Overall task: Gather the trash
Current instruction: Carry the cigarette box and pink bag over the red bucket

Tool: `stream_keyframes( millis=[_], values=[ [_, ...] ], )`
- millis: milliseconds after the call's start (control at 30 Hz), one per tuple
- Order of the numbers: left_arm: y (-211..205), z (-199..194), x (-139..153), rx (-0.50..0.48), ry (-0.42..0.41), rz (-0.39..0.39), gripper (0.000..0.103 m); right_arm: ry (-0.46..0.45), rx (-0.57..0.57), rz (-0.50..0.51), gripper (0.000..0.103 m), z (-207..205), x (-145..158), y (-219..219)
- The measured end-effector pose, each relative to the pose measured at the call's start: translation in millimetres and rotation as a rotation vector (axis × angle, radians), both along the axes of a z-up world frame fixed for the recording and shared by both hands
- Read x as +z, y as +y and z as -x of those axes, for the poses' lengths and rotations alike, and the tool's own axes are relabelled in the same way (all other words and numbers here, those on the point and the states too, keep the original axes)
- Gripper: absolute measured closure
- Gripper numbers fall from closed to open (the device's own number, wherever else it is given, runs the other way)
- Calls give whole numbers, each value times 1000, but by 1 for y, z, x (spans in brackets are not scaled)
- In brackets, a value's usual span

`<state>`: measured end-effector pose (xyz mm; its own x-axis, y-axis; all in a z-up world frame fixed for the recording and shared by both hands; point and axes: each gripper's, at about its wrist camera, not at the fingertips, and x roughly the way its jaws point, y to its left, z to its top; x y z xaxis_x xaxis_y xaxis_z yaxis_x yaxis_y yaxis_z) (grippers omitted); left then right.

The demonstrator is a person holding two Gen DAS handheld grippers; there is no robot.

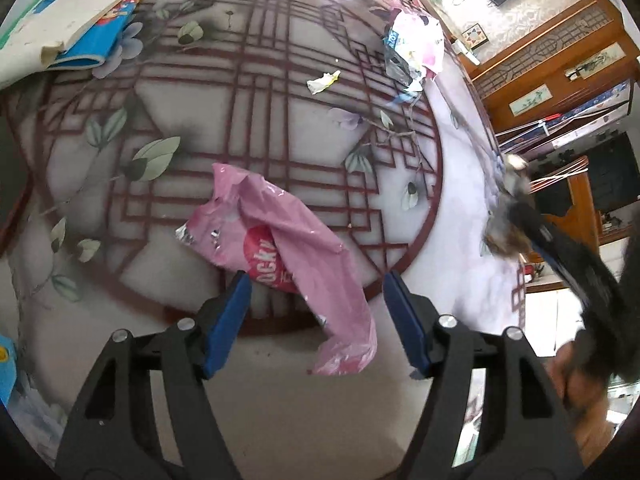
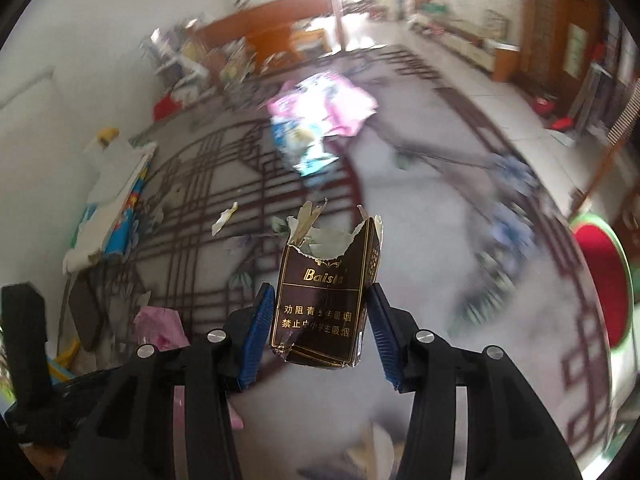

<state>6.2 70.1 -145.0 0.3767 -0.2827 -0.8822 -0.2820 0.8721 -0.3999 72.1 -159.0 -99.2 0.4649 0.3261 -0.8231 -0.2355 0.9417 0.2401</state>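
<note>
A crumpled pink Pocky wrapper (image 1: pixel 288 256) lies on the patterned round table (image 1: pixel 280 140), between the blue pads of my left gripper (image 1: pixel 318 280). That gripper is open, and its right pad stands clear of the wrapper. My right gripper (image 2: pixel 320 292) is shut on a torn dark brown cigarette pack (image 2: pixel 320 304), held upright above the table with both pads on its sides. In the left wrist view the right gripper (image 1: pixel 516 216) is a dark blur at the table's right edge. The pink wrapper (image 2: pixel 160 328) also shows low on the left in the right wrist view.
A heap of pink, white and blue wrappers (image 1: pixel 412 44) (image 2: pixel 320 120) lies at the far side of the table. A small pale scrap (image 1: pixel 323 81) (image 2: pixel 224 218) lies nearer. Books and paper (image 1: pixel 60 20) (image 2: pixel 116 200) cover the left edge. A red, green-rimmed round thing (image 2: pixel 600 280) is at the right.
</note>
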Motion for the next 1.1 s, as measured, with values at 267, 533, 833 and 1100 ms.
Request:
stream_keyframes(
  millis=[267,533,833,1100],
  values=[
    [-5,-7,0,6,-9,-25,74,-14,-59,-36,57,17,12,-24],
    [-10,5,31,-11,-115,-126,76,-68,-32,-48,57,25,28,-21],
    [-14,9,66,-8,-217,-191,76,-80,-4,-51,57,32,31,-16],
    [-29,6,84,-27,-268,-201,76,-94,-37,-56,57,36,36,-35]
  ],
)
